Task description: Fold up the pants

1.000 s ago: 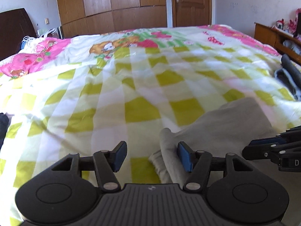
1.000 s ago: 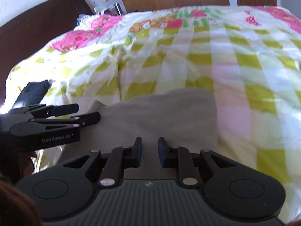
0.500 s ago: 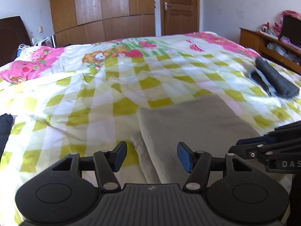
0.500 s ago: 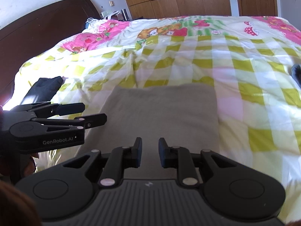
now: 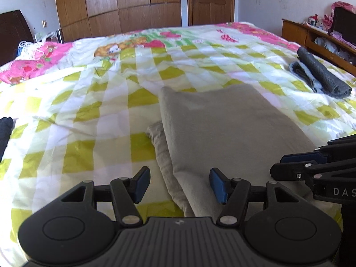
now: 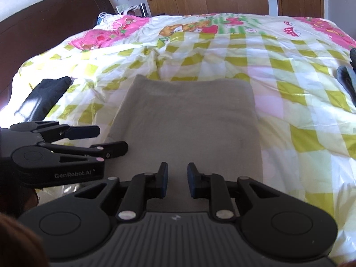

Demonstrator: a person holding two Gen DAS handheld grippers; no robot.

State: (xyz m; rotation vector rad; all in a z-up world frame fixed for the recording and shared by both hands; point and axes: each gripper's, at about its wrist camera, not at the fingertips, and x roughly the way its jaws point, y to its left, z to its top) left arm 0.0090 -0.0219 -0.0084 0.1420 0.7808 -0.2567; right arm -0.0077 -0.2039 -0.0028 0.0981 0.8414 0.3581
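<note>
Both grippers had drawn back from the pants, more bed showing. Bed (image 5: 89,115): checked cover. Pants (image 5: 222,124): grey, folded flat on bed. Left gripper (image 5: 179,184): jaws wide, empty. Right gripper (image 6: 176,180): jaws narrow, empty.

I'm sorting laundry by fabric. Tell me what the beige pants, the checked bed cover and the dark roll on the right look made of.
Beige pants: soft matte knit, perhaps fleece or cotton jersey; fuzzy surface, thick rounded fold edges.
Checked bed cover: thin smooth woven cloth, probably cotton or a blend; slight sheen, fine creases.
Dark roll: charcoal fabric with a paler fuzzy lining, possibly fleece-lined; too far to be sure.
</note>
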